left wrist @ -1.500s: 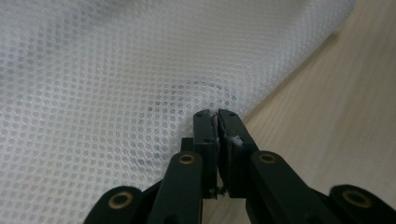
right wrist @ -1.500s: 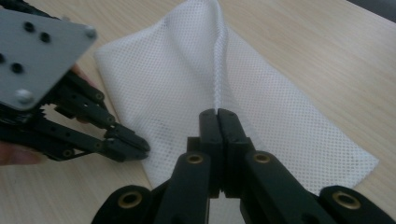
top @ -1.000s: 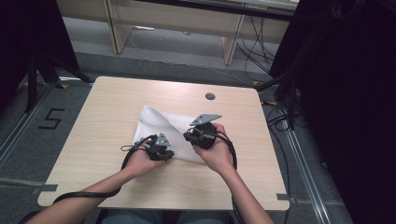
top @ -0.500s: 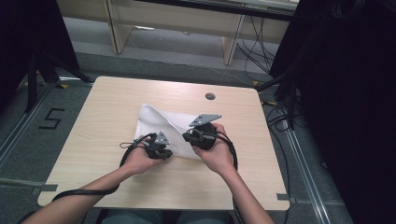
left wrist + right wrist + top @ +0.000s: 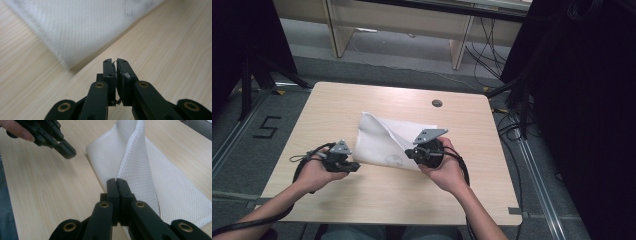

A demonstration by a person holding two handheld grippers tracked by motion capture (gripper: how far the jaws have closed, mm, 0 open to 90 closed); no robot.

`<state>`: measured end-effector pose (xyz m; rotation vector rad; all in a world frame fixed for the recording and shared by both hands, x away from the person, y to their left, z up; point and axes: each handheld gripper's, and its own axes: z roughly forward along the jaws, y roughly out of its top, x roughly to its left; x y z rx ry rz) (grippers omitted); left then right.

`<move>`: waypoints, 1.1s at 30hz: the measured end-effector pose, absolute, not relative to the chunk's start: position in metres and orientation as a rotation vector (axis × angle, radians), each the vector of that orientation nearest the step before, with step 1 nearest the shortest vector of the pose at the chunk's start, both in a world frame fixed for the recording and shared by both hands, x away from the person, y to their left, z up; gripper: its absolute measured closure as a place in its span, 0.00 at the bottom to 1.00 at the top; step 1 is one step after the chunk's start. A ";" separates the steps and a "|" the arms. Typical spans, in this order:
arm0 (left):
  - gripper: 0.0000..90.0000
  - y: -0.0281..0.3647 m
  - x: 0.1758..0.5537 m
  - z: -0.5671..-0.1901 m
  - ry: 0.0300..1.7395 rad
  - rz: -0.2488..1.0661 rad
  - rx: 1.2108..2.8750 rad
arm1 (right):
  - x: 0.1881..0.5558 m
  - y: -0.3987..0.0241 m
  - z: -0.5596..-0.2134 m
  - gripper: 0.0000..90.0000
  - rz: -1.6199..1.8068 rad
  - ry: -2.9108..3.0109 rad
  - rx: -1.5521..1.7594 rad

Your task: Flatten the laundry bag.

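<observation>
Pale wood-grain table point(image 5: 362, 195) on a grey floor, dark curtains at both sides, a light wooden bench frame behind; a round cable hole point(image 5: 437, 103) sits near the table's far edge. White mesh cloth point(image 5: 384, 137) lies mid-table between the two grippers, partly folded, one flap doubled over itself. Right gripper point(image 5: 412, 154): jaws together and pinched on the near corner of the cloth; in the right gripper view point(image 5: 116, 181) the mesh rises from the jaw tips as a lifted, twisted ridge, the rest of the cloth spreading flat beyond and to that gripper's right. Grey three-cornered plate point(image 5: 430, 135) on top of this gripper, tilted. Left gripper point(image 5: 357, 166): jaws closed with nothing between them; in the left gripper view point(image 5: 116, 62) the tips meet over bare table, cloth edge point(image 5: 82, 32) ahead of them and slightly to their left, near but apart. From the right gripper view the left gripper point(image 5: 68, 152) hovers just off the cloth's corner, no contact. Black cable point(image 5: 304, 160) loops behind the left hand point(image 5: 314, 175).
</observation>
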<state>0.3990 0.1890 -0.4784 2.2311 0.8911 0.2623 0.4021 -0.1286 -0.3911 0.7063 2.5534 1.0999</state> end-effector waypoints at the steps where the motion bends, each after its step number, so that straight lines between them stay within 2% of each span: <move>1: 0.94 0.195 0.396 -0.479 0.905 0.258 2.219 | 0.401 -0.129 -0.390 1.00 1.088 2.574 0.697; 10: 0.91 0.221 0.375 -0.482 0.955 0.284 2.199 | 0.391 -0.127 -0.387 1.00 1.094 2.574 0.691; 17: 0.90 0.230 0.378 -0.475 0.978 0.336 2.139 | 0.379 -0.125 -0.394 1.00 1.091 2.564 0.625; 33: 0.90 0.238 0.384 -0.474 1.019 0.344 2.107 | 0.356 -0.126 -0.407 1.00 1.077 2.625 0.591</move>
